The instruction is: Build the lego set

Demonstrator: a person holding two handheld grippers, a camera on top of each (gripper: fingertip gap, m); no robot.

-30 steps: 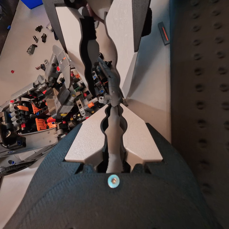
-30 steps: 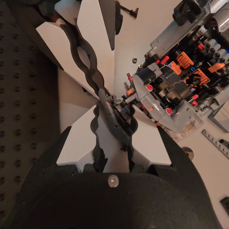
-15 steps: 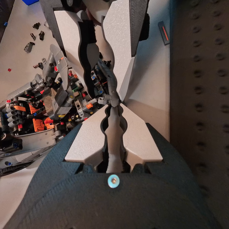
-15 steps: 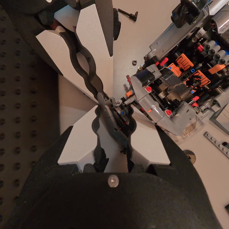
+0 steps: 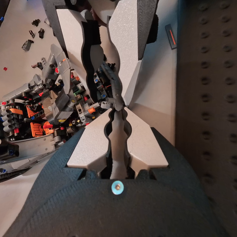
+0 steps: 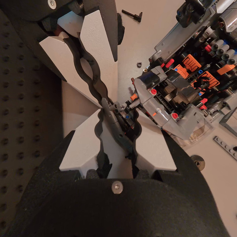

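A large Lego Technic car model [image 5: 38, 115] with orange seats and grey panels lies on the pale table; it also shows in the right wrist view [image 6: 192, 83]. A dark grey curved panel [image 5: 115, 87] sticks out from its side on black beams. My left gripper [image 5: 118, 109] is shut on the tip of this panel. My right gripper [image 6: 118, 111] is shut around the panel [image 6: 112, 123] and the black beams behind it, farther along. The two grippers meet tip to tip. The right gripper's fingers [image 5: 125, 38] come in from the top of the left wrist view.
A dark studded mat [image 5: 205, 102] borders the table; it shows too in the right wrist view [image 6: 25, 102]. Loose parts lie about: black connectors [image 5: 39, 33], a black tile with an orange stripe [image 5: 171, 37], a black pin [image 6: 132, 15], a grey plate [image 6: 225, 146], a disc [image 6: 197, 162]. The grippers are tip to tip, or close to it. About 15 centimetres separates my right fingertips from the grey plate [image 6: 225, 146].
Both grippers keep their hold on the panel. The model and the opposite gripper have shifted only slightly in each view.
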